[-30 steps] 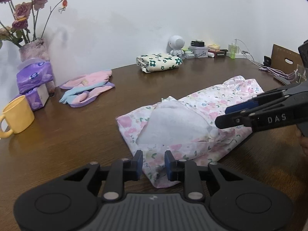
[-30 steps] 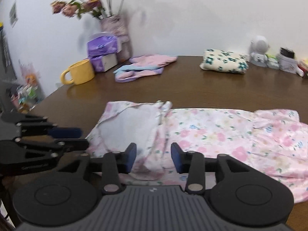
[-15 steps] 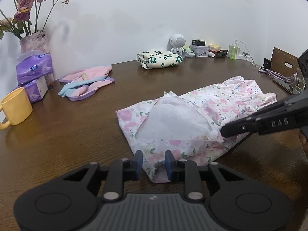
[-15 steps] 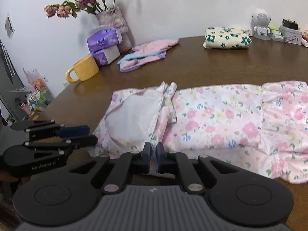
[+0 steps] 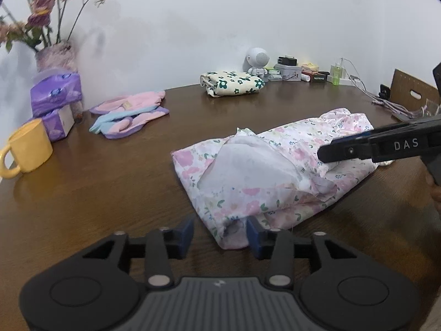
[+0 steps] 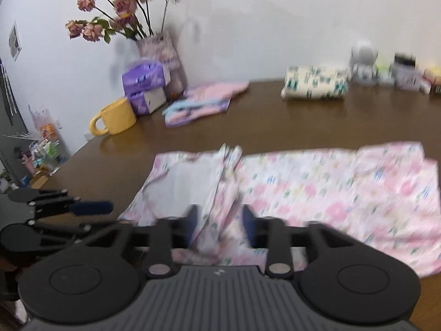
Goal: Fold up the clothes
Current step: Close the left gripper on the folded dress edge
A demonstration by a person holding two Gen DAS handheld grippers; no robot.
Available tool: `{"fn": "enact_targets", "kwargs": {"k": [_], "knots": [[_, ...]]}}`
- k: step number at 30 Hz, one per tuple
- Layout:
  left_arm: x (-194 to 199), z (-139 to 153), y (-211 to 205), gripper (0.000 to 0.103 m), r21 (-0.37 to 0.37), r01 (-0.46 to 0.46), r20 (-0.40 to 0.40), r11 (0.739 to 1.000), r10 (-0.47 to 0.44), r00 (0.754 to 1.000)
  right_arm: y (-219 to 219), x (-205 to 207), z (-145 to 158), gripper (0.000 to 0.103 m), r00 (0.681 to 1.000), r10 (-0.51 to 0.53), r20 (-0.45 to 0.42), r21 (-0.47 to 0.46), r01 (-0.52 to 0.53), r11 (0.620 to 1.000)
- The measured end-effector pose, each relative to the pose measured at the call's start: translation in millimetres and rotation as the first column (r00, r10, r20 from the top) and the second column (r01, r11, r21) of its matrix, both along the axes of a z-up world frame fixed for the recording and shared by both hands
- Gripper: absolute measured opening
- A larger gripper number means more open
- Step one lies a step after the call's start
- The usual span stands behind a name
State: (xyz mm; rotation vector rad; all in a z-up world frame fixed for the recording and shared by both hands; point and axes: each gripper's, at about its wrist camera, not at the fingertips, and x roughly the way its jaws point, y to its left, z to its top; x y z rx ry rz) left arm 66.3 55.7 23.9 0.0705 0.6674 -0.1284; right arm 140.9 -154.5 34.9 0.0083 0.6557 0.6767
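A pink floral garment (image 5: 275, 171) lies flat on the brown table, one end folded back to show its white lining (image 5: 248, 165). It also shows in the right wrist view (image 6: 317, 190). My left gripper (image 5: 219, 234) is open, its fingers either side of the garment's near corner. My right gripper (image 6: 220, 226) is open, with a fold of the cloth between its fingers; the view is blurred. The right gripper also shows from the side in the left wrist view (image 5: 330, 153), over the garment.
A folded cream floral cloth (image 5: 231, 82) and a pink and blue garment (image 5: 129, 113) lie at the back. A yellow mug (image 5: 27, 149), purple tissue packs (image 5: 55, 99), a vase of flowers (image 5: 52, 55) and small desk items (image 5: 289, 69) stand along the wall.
My right gripper closed half a second ago and has now opened again. My left gripper has opened wider around the garment's corner. The garment has stayed in place.
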Motion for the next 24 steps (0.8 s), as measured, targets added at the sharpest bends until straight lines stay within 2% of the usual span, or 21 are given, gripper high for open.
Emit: {"fn": "enact_targets", "kwargs": {"k": [3,5,8,10,12,13,16,22,24], "knots": [[-2,1,4,0.045,-0.041,-0.035,-0.008,0.999,0.035,0.999,5,-1,2,0.047,0.999,0.011,0.046,-0.033,-0.01,0.999],[-2,1,6,0.045,-0.061,-0.054,-0.011,0.997,0.053,0.999,9,0,1,0.047,0.999,0.027,0.044,-0.039,-0.025,0.999],[-1,0,5,0.041,-0.044,-0.074,-0.018,0.996,0.073,0.997,14,0,-1,0.047,0.998,0.051,0.043,-0.048,-0.049,0.998],[-1,-2,4,0.03,-0.034,-0.076,-0.026,0.997,0.075,0.997,18,-5,0,0.047,0.994,0.089,0.064,-0.057,-0.086,0.995],[-1,-5,2,0.027,-0.02,-0.075,-0.034,0.997,0.074,0.997,23,-11,1,0.047,0.987,0.133,0.087,-0.071,-0.127,0.989],[-1,-7,0,0.019,-0.013,-0.07,-0.036,0.997,0.07,0.997,26,-15,1,0.046,0.982,0.159,0.098,-0.084,-0.151,0.985],[-1,-11,-3,0.005,0.002,-0.059,-0.03,0.998,0.059,0.998,39,-25,-2,0.046,0.962,0.243,0.125,-0.131,-0.227,0.965],[-5,-8,-10,0.002,0.057,-0.043,0.014,0.997,0.042,0.999,74,-52,-10,0.046,0.883,0.42,0.211,-0.303,-0.349,0.887],[-6,-6,-13,0.002,0.079,-0.039,0.032,0.996,0.037,0.999,82,-57,-13,0.046,0.863,0.45,0.229,-0.359,-0.355,0.863]]}}
